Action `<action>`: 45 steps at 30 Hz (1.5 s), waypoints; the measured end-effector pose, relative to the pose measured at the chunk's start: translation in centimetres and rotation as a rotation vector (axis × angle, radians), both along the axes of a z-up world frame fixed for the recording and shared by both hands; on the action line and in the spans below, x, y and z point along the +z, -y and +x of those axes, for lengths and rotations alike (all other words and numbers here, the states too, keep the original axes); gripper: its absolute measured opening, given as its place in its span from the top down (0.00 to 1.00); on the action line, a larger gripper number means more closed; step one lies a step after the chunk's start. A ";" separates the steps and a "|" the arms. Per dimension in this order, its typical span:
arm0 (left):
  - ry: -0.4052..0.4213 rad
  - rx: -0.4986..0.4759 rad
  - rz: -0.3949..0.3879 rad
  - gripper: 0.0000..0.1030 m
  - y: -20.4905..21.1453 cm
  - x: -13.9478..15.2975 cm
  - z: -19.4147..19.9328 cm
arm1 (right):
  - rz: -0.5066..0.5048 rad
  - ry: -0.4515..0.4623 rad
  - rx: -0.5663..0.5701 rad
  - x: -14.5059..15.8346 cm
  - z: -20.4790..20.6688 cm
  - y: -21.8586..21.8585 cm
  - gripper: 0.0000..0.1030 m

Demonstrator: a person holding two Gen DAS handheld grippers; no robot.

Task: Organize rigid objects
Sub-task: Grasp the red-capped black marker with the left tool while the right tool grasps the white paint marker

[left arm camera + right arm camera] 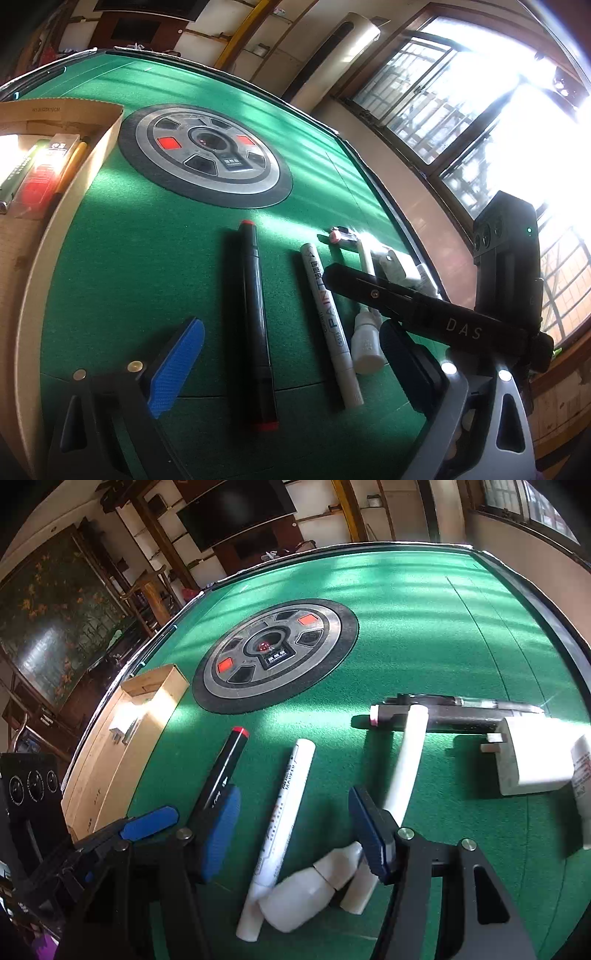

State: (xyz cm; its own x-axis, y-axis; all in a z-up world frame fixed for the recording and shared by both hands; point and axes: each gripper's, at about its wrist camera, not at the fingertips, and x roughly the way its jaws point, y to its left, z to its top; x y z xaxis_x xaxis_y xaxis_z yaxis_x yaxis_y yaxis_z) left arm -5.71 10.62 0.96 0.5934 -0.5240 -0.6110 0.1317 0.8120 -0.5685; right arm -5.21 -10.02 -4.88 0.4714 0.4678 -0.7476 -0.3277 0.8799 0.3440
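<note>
On the green felt table (147,236) lie a black marker with red ends (255,325) (225,771), a white paint marker (330,325) (282,830), a small white bottle (365,347) (314,890), a white tube (404,764), a dark pen with a pink tip (443,716) and a white charger plug (535,760). My left gripper (295,365) is open, its jaws on either side of the black marker and the paint marker. My right gripper (295,834) is open above the paint marker and the bottle; its arm also shows in the left wrist view (424,310).
A cardboard box (74,177) (122,746) at the table's left holds pens and a red-labelled packet (40,177). A round dice panel (207,155) (277,653) sits in the table's middle. Another white tube (585,782) lies at the right edge.
</note>
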 end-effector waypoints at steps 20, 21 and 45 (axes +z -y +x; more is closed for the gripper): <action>-0.027 -0.057 0.605 0.16 6.1 -0.3 2.9 | 0.140 0.014 -0.066 -1.1 0.6 3.1 0.41; -0.014 -0.073 0.594 0.20 6.3 -0.3 3.0 | 0.146 0.013 -0.065 -1.1 0.6 3.3 0.41; 0.210 0.040 0.103 0.86 -3.6 6.8 -9.5 | -0.123 -0.013 0.014 -0.4 0.2 -0.8 0.31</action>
State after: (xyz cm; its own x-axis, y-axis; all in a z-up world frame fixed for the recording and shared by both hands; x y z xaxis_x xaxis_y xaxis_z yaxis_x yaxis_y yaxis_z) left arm -15.23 14.22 7.75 0.7324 -0.4388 -0.5206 0.2046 0.8712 -0.4463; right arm -5.04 -9.22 -5.26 0.4553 0.3785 -0.8059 -0.3364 0.9112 0.2379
